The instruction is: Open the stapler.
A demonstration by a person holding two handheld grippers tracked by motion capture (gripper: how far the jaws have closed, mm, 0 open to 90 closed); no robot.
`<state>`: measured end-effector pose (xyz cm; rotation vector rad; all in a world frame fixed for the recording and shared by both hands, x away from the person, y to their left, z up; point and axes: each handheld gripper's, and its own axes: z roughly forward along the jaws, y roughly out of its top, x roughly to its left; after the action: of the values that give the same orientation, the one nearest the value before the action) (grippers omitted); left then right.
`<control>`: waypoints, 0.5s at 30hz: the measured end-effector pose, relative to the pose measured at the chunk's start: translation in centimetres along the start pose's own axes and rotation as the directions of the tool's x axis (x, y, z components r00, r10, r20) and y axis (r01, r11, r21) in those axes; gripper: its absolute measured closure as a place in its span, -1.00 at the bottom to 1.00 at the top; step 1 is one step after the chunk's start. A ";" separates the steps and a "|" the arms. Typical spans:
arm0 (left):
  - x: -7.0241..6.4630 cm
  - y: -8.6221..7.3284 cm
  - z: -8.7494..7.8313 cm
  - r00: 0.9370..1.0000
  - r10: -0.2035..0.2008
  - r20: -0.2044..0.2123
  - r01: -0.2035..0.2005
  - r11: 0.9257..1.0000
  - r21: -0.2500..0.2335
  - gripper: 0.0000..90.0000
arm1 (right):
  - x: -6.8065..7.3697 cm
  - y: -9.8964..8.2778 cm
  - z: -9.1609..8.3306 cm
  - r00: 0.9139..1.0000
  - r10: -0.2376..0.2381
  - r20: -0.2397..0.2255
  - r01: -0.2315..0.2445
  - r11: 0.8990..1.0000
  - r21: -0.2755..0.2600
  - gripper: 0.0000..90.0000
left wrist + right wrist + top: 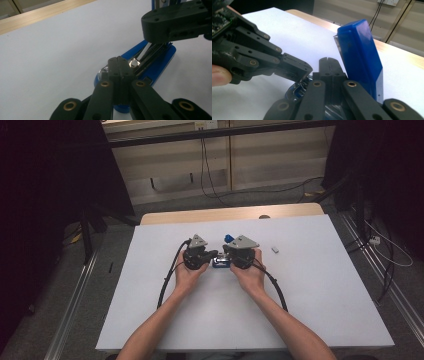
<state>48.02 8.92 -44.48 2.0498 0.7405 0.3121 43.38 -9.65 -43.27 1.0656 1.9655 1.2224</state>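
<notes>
**Two closed grippers work an opened blue stapler**

We see the left gripper [119,62] with its jaws pressed flat together, tips resting on the metal inside of a blue stapler [160,62]; whether they pinch anything we cannot tell. The right gripper [329,62], jaws likewise closed, sits just beside the stapler's raised lid [359,57]. The stapler lies mid-table between both hands. Nearby to the right lies a small white piece [275,249] on the white table [320,310]. We judge the lid already swung open, with the work inside it unfinished.
</notes>
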 end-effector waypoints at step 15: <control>0.1 0.0 0.0 1.000 0.008 0.002 -0.008 1.000 -0.003 1.00 | -1.0 0.3 -1.0 1.000 0.010 0.025 -0.010 1.000 -0.010 1.00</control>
<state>48.04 8.98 -44.51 2.0506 0.7300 0.3150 43.22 -10.91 -42.57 1.0820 1.9357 1.2170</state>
